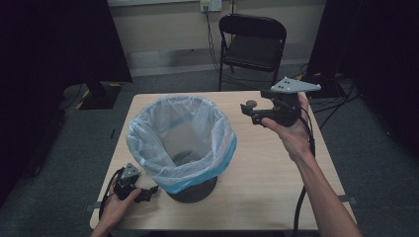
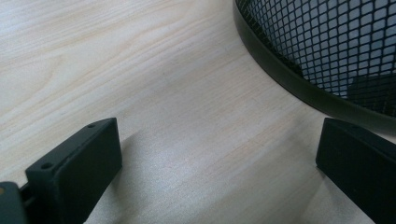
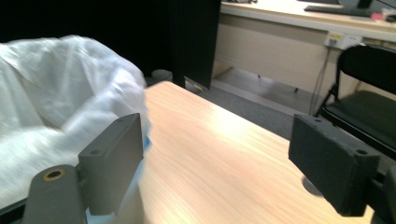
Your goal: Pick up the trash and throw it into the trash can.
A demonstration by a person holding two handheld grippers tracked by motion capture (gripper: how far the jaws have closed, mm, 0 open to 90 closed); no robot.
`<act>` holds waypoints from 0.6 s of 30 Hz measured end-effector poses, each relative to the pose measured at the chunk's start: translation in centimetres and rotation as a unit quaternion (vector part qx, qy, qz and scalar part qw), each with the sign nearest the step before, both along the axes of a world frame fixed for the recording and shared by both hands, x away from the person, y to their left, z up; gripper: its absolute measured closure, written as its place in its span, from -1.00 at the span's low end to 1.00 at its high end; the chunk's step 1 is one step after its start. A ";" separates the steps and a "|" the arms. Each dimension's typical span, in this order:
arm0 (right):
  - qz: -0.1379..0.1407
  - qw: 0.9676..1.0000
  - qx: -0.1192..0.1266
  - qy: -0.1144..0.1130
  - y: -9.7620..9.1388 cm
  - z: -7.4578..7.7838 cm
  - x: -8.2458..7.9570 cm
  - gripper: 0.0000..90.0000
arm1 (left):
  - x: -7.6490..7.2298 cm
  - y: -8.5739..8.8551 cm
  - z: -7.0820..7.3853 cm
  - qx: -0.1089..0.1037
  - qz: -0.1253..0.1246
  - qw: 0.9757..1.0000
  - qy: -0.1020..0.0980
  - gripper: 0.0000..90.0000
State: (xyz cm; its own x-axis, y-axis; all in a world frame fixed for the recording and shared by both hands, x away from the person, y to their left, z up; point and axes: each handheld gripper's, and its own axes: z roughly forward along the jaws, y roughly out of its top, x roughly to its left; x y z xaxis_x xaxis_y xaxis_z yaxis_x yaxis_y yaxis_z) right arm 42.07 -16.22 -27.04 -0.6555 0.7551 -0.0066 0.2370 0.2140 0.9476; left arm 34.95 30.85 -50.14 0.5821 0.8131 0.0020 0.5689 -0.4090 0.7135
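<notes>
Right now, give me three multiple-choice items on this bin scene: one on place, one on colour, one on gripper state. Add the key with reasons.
1. Where does the left gripper sit?
A. On the table by the foot of the bin
B. Inside the bin
C. On the chair

2. What colour is the liner folded over the bin's rim?
A. Black
B. Translucent white with a blue edge
C. Red

3. How do the right gripper's jaws stand?
A. Shut on the liner
B. Shut on nothing
C. Open, nothing between them

Key:
1 A: the high view shows it low at the table's near left, and the left gripper view shows the bin's mesh base close ahead.
2 B: the high view shows pale plastic with a blue band at the lower fold.
3 C: the right gripper view shows bare tabletop between wide-set jaws.
</notes>
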 end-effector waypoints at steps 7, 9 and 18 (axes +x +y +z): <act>-0.023 0.999 0.001 0.025 -1.9 -2.1 0.0 -0.64 | 0.0 0.0 0.0 0.000 0.000 1.000 0.000 -1.00; -0.038 0.999 -0.001 0.031 -2.9 -2.9 -0.1 -0.65 | 0.0 0.0 0.0 0.000 0.000 1.000 0.000 -1.00; -0.059 0.996 0.000 0.065 -5.3 -5.2 -0.9 -0.67 | 0.0 0.0 0.0 0.000 0.000 1.000 0.000 -1.00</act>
